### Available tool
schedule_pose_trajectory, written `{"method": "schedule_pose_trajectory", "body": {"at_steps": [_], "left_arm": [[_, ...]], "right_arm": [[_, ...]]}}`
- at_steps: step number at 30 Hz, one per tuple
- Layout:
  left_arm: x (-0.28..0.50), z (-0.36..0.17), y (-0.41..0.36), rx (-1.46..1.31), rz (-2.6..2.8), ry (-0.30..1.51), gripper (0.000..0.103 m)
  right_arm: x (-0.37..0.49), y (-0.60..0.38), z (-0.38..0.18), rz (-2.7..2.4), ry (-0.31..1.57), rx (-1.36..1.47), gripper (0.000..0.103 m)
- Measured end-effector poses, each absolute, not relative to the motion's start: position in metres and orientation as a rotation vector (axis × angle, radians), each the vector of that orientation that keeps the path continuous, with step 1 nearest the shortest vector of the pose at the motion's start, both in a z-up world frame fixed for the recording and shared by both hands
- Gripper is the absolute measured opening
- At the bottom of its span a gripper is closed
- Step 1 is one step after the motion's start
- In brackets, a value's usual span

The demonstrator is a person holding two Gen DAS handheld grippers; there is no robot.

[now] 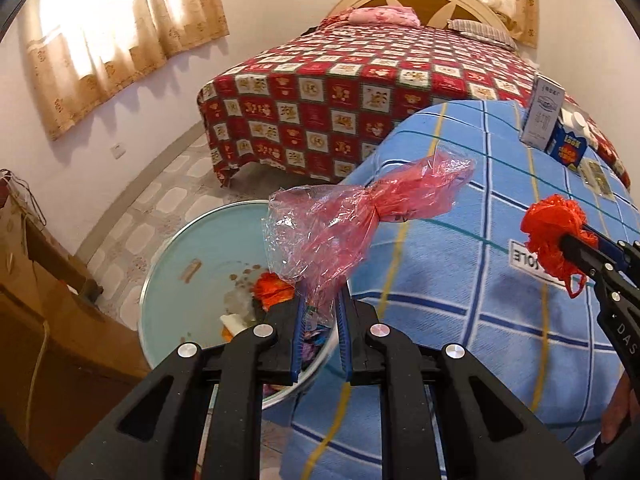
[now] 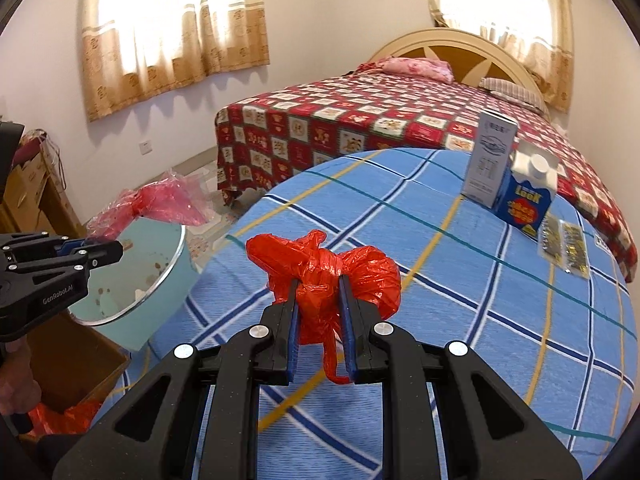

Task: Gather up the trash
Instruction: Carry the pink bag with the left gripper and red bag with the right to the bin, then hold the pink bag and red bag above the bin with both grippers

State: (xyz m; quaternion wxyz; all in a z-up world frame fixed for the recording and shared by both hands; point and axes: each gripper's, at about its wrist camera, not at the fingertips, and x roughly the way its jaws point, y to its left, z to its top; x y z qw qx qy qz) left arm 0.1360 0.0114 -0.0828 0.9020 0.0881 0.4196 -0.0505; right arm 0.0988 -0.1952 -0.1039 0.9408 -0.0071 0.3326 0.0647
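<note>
- While hanging over the light blue bin (image 1: 168,264), left gripper (image 1: 320,320) pinching the lower end of a clear pink plastic bag (image 1: 352,220); fingers (image 1: 298,340) drawn near each other on the thin film, bag rising toward 1 o'clock above the bin rim.
- Inside the bin, at 11 o'clock from the left fingertips: orange-red wrapper (image 1: 272,288) and other mixed scraps on the bottom.
- Right gripper (image 2: 320,312) clamped on a crumpled red plastic bag (image 2: 332,276), held above the table with blue checked cloth (image 2: 460,320); blue pads (image 2: 347,320) pressing the bundle from both sides, one loose strip hanging down between them.
- Seen from the left wrist view, same red bag at 3 o'clock, on the tips of the right gripper, over the cloth.
- At 1 o'clock on the cloth, well apart from the red bag: white carton (image 2: 490,156) upright, blue carton (image 2: 528,196) just beside it, and flat shiny packets (image 2: 564,248) lying near the edge.
- Behind the table, at 12 o'clock: bed with red patterned cover (image 2: 360,128).
</note>
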Motion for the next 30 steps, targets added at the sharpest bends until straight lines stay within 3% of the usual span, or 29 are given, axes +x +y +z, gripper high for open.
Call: {"method": "schedule_pose_trajectory", "body": {"at_steps": [30], "left_arm": [[0.126,-0.081,0.088,0.152,0.020,0.863,0.014]], "right_arm": [[0.105,-0.114,-0.094,0.261,0.663,-0.145,0.018]]}}
